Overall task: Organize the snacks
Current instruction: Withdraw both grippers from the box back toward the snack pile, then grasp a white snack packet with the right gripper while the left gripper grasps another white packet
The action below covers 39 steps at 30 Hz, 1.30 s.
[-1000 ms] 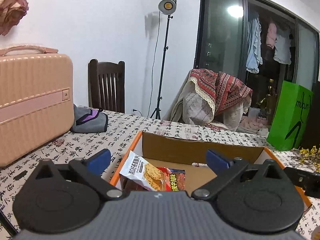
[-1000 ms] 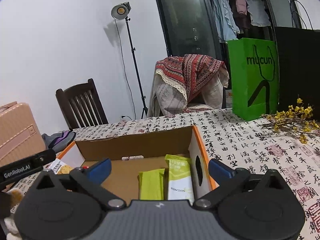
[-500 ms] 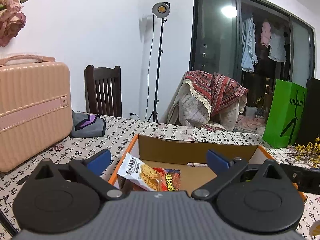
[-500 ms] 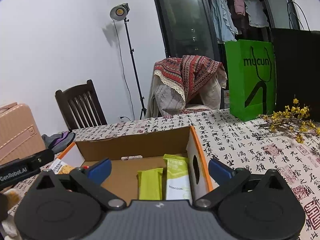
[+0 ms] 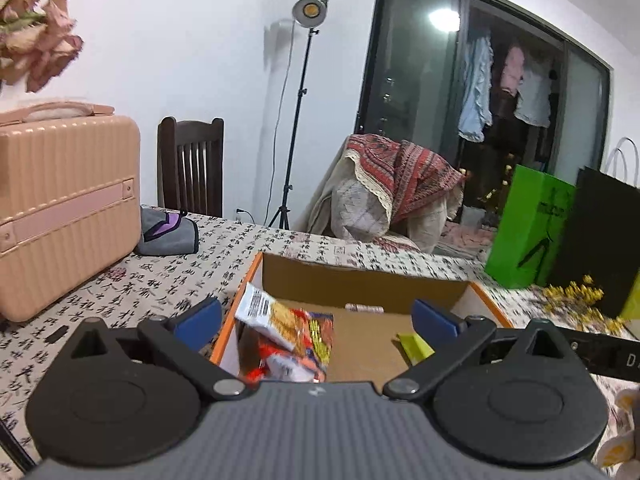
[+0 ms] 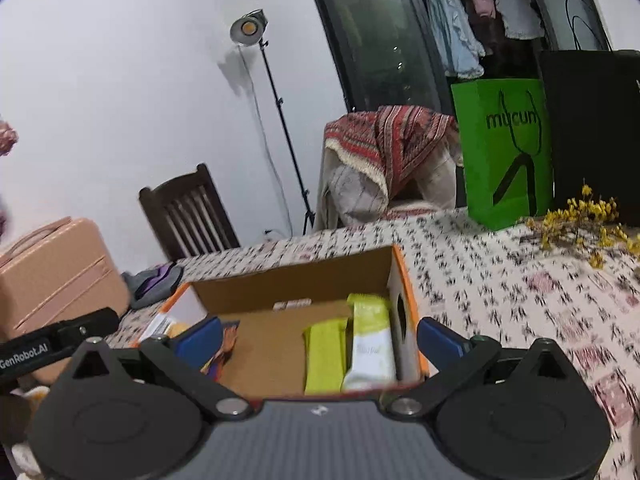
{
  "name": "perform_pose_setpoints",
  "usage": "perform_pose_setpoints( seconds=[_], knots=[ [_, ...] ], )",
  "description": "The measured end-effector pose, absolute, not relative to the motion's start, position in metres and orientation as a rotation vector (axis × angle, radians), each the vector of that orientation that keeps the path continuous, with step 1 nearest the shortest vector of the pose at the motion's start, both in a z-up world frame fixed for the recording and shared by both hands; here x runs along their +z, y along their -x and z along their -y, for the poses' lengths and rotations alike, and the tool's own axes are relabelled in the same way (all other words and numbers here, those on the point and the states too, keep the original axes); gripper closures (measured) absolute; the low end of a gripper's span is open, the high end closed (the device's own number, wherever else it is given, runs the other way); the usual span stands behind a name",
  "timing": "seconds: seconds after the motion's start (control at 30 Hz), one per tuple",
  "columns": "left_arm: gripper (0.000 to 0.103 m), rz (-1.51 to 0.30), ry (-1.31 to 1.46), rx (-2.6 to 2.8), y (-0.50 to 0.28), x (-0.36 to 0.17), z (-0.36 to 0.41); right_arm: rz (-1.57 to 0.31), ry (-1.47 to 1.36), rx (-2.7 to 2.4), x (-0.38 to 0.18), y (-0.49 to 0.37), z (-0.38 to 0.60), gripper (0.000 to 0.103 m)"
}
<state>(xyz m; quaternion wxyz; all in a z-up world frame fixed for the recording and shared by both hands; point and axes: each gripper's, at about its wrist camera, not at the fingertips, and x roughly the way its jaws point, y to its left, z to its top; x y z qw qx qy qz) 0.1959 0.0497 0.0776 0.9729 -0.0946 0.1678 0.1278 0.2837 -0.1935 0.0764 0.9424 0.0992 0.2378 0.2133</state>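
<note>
While level over box (image 5: 360, 280), left claw (image 5: 316, 316), right claw (image 6: 318, 334) gape wide, empty.

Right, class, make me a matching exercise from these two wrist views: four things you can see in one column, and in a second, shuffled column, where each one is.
Things
1. lime-green snack packets
2. biscuit packet
3. green paper bag
4. grey pouch

Places
A. on the tablecloth beside the pink suitcase
B. at the right end of the cardboard box, by the wall with the hand hole
C. standing at the far edge of the table, next to a black bag
D. at the left end of the cardboard box, leaning on its wall

Pairs: 1-B, 2-D, 3-C, 4-A
</note>
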Motion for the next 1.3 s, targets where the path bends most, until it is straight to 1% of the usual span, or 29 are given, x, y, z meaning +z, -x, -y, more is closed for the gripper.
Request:
perform_pose_setpoints(
  seconds=[0.37, 0.67, 1.23, 1.3],
  knots=[
    [0.0, -0.375, 0.189, 0.219, -0.127, 0.061, -0.043, -0.531, -0.154, 0.417, 0.057, -0.207, 0.207, 0.0],
    [0.0, -0.403, 0.174, 0.216, -0.09, 0.046, -0.046, -0.574, -0.164, 0.462, 0.036, -0.176, 0.212, 0.0],
    [0.0, -0.508, 0.216, 0.269, -0.081, 0.016, -0.074, -0.639, -0.062, 0.478, 0.008, -0.168, 0.191, 0.0],
    [0.0, -0.514, 0.22, 0.266, -0.081, 0.014, -0.074, -0.643, -0.029, 0.484, 0.004, -0.17, 0.186, 0.007]
  ],
)
